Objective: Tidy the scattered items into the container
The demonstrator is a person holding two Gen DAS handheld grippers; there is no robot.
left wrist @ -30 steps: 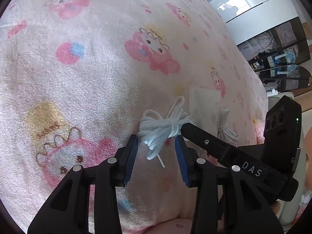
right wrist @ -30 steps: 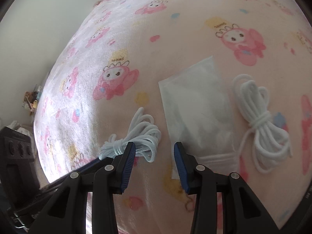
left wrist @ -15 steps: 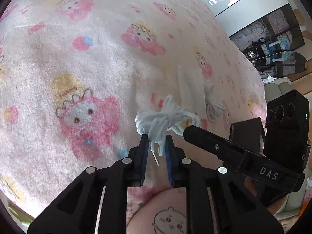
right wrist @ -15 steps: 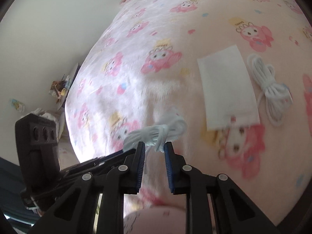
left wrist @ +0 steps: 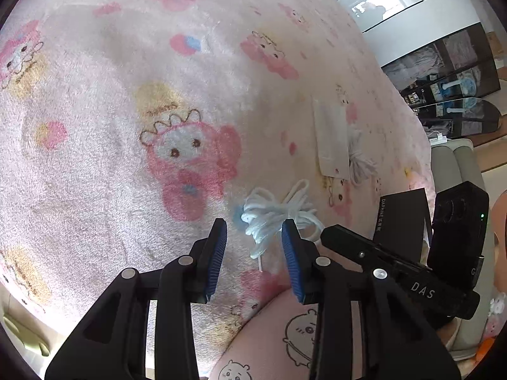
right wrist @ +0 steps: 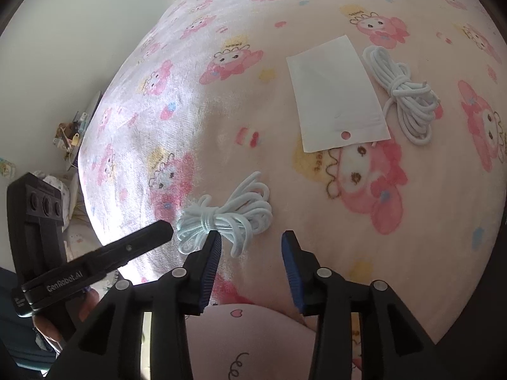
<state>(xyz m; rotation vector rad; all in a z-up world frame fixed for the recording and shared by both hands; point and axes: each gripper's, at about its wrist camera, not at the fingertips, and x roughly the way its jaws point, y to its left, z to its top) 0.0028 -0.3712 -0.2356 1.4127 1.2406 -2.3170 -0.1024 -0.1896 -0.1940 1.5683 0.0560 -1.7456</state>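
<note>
A coiled white cord bundle (left wrist: 279,215) lies on the pink cartoon blanket (left wrist: 126,95), just ahead of my open left gripper (left wrist: 253,247); it is not gripped. It also shows in the right wrist view (right wrist: 228,218), just ahead-left of my open, empty right gripper (right wrist: 250,253). A flat white pouch with a hang hole (right wrist: 336,95) lies farther off, with a second white cord bundle (right wrist: 405,95) on its right. Both also show in the left wrist view, pouch (left wrist: 329,136) and cord (left wrist: 359,158).
A black box with lettering (left wrist: 402,218) sits at the blanket's right edge. A pink cushion with cartoon faces (left wrist: 285,342) lies under the grippers. A dark shelf unit (left wrist: 450,72) stands beyond the bed. Clutter (right wrist: 69,133) sits by the wall on the left.
Both grippers were shut with the near cord bundle lifted half a second ago. Now both have opened, and the bundle lies on the blanket nearer the bed's front edge.
</note>
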